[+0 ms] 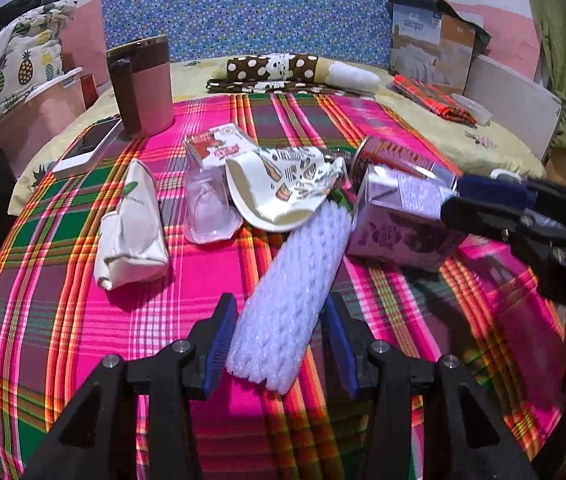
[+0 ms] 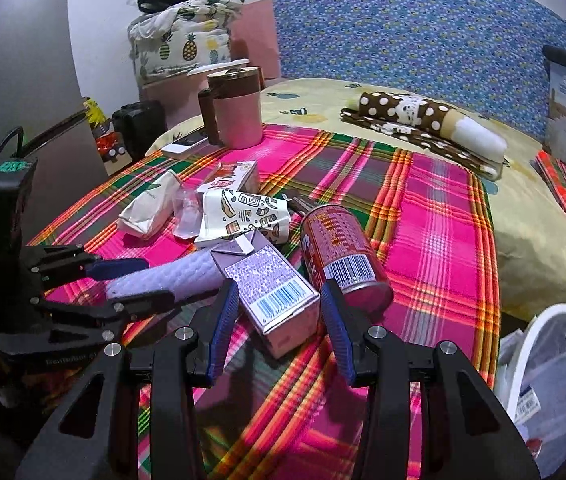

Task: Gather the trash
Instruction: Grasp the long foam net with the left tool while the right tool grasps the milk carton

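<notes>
The foam sleeve (image 1: 289, 300) lies between the open left gripper (image 1: 279, 344), untouched. Its long axis runs seven to one o'clock. The carton (image 2: 271, 292) sits between the open right gripper (image 2: 279, 332).

Left tongs (image 1: 279, 340) straddle the white foam net sleeve (image 1: 295, 288) (pads apart from it); purple carton (image 1: 399, 220) at two o'clock on the plaid cloth (image 1: 219, 280).

foam sleeve (image 1: 287, 300), purple carton (image 2: 271, 292) (tilted), red can (image 2: 339, 248)
</notes>
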{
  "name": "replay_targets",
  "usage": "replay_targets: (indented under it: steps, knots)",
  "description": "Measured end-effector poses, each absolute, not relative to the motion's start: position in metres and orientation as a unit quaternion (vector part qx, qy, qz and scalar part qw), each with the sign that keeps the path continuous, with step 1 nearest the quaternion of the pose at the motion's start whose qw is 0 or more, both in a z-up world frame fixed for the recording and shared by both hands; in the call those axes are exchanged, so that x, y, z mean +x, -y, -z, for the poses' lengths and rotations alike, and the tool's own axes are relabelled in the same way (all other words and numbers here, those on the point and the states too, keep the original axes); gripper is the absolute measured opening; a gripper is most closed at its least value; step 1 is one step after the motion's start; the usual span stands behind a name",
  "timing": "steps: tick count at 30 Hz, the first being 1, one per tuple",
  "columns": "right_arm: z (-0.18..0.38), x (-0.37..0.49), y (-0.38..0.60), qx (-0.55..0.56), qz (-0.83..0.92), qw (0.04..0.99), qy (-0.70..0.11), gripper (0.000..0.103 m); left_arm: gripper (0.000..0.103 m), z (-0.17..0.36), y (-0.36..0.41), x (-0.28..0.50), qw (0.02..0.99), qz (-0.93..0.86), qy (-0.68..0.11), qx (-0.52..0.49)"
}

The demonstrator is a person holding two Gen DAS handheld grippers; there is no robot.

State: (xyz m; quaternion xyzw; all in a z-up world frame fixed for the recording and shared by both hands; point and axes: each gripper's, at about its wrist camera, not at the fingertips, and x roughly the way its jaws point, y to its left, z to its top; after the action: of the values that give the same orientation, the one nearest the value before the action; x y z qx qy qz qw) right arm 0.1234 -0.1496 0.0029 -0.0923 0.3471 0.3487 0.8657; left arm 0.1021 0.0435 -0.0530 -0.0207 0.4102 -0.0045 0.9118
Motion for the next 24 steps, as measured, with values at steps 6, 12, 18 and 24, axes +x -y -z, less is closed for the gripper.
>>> replay_targets:
  steps: [6,12,18,24]
  knots:
    - [0.001,0.127,0.146,-0.101,-0.355,0.859,-0.354,0.060,0.034,0.052,-0.051,0.093,0.912,-0.002,-0.410,-0.033]
    - [0.004,0.121,0.136,-0.106,-0.389,0.838,-0.368,0.060,0.033,0.050,-0.056,0.081,0.913,0.003,-0.405,-0.049]
    - [0.008,0.127,0.130,-0.101,-0.380,0.838,-0.378,0.056,0.034,0.045,-0.057,0.084,0.917,0.016,-0.397,-0.051]
    - [0.010,0.124,0.131,-0.092,-0.358,0.846,-0.384,0.042,0.035,0.052,-0.051,0.092,0.911,0.019,-0.409,-0.055]
